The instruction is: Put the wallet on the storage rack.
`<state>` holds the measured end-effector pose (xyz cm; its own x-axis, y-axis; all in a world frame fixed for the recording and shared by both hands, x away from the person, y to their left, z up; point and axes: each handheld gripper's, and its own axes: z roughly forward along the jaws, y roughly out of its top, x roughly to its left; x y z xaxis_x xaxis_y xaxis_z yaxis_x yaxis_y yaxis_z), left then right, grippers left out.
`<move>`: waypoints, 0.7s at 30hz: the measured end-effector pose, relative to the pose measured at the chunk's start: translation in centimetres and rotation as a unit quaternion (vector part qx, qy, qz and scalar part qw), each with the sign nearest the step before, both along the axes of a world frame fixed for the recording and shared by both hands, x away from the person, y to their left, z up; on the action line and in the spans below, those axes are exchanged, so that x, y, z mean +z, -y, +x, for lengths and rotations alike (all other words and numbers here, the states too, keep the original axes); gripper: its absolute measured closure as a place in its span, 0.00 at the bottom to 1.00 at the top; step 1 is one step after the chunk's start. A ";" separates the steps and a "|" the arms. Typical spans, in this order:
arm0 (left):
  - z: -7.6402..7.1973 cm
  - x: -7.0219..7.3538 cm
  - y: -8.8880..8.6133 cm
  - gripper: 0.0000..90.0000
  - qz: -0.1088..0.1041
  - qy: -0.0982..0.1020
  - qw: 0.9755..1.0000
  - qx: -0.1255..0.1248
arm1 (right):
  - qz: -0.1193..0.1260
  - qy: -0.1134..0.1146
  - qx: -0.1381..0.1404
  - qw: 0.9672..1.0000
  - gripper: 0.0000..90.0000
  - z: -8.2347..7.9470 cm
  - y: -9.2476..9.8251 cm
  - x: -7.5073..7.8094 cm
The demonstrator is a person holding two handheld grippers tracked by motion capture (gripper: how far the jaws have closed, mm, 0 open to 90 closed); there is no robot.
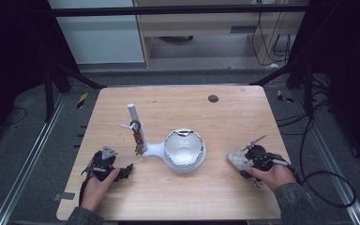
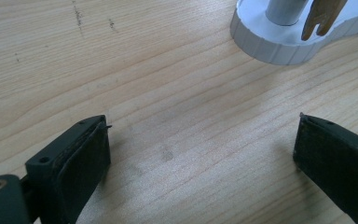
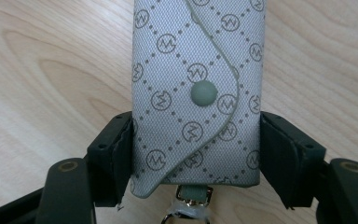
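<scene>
Dim lab room around the rig: grey floor, black frame legs at both sides, pale cabinet and a light panel along the top of the high view, cables trailing down the right edge. Wooden table (image 1: 225,117) takes up the middle of the frame, light grain, a small dark round spot near its top edge, right of centre.

Centre of the table: white stand (image 1: 155,150) with a round dish (image 1: 184,149) on its right end and an upright post (image 1: 133,117) on its left. Short peg sticks out of the post, and a bunch of keys (image 1: 138,140) hangs there already.

Lower right: right gripper (image 1: 243,159) has a grey patterned key case (image 3: 198,93) between its jaws. The right gripper view shows both pads pressed against the case's sides, snap flap facing up, metal ring at the near end, case lying flat on the wood.

Lower left: left gripper (image 1: 124,171) sits low near the stand base, jaws spread wide with bare wood between them, nose pointed toward the stand.

Status, my read: grab is done, nothing more. Case is well apart from the stand, not lifted as far as I can tell. Left to do is probably lift, carry across to the post or dish, and set it there. Which target is meant I can't tell. Left side looks idle, maybe ready to steady the base.
</scene>
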<state>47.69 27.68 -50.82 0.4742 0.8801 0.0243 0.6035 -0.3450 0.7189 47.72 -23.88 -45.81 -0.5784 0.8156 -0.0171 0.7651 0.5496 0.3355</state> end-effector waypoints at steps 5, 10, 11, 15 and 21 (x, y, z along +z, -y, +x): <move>0.0 0.0 0.0 0.03 0.000 0.000 1.000 0.000 | 0.005 0.018 0.011 1.000 0.35 -0.5 -0.4 2.0; 0.1 0.0 0.0 0.03 -0.001 -0.002 1.000 -0.002 | 0.002 0.031 0.027 0.999 0.35 -0.7 -1.1 3.8; 0.1 0.0 0.0 0.02 -0.002 -0.002 1.000 -0.002 | 0.002 0.034 0.030 0.999 0.35 -0.7 -1.3 4.2; 0.1 0.0 0.0 0.02 0.001 -0.002 1.000 -0.001 | 0.003 0.048 0.038 0.998 0.35 -0.7 -2.1 5.8; 0.1 0.0 0.0 0.01 0.001 -0.004 1.000 -0.004 | -0.005 0.065 0.047 0.997 0.35 -0.8 -3.4 7.7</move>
